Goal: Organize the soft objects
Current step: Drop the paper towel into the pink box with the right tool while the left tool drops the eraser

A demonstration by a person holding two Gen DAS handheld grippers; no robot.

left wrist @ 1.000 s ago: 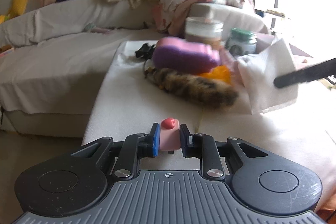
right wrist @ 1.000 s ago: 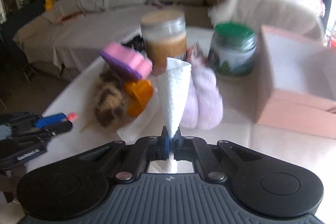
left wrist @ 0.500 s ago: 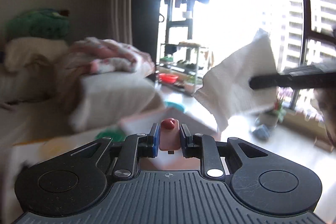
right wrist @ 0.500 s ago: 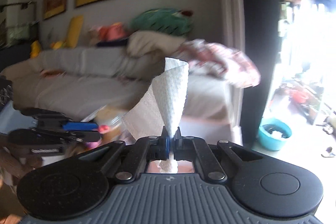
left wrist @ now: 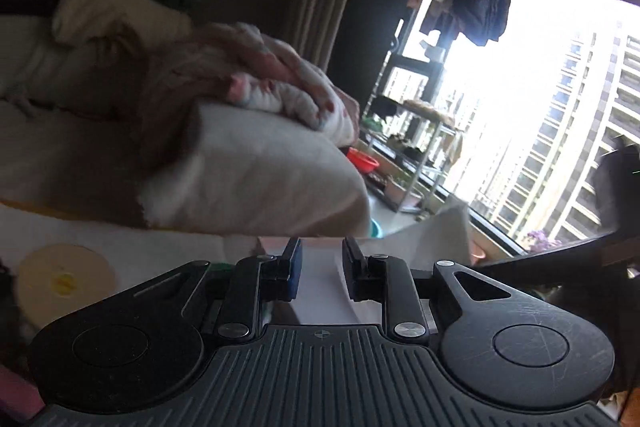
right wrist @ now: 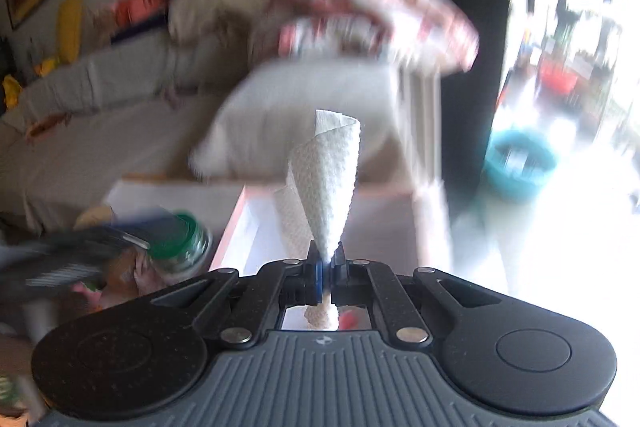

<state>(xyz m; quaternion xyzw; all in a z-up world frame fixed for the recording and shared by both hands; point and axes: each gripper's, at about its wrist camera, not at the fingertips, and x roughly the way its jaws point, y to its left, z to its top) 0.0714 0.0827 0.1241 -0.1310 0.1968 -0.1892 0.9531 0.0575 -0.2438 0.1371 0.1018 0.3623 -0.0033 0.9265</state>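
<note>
My right gripper (right wrist: 327, 259) is shut on a white paper towel (right wrist: 328, 179), which stands up as a cone above the pink box (right wrist: 240, 223). A small pink and red thing (right wrist: 349, 319) shows below the fingers. My left gripper (left wrist: 320, 259) is open and empty over the box's white inside (left wrist: 320, 291). The towel's edge (left wrist: 444, 235) and the right gripper's dark finger (left wrist: 560, 259) show at the right of the left wrist view.
A green-lidded jar (right wrist: 180, 243) and a cream-lidded jar (left wrist: 64, 279) stand left of the box. A sofa with a white cushion (left wrist: 260, 179) and piled blankets (left wrist: 272, 83) is behind. A blue basin (right wrist: 516, 163) sits on the floor by the window.
My left gripper has opened and the pink and red object it held is gone from its jaws. Both grippers have come down over the pink box. The right still holds the towel.
</note>
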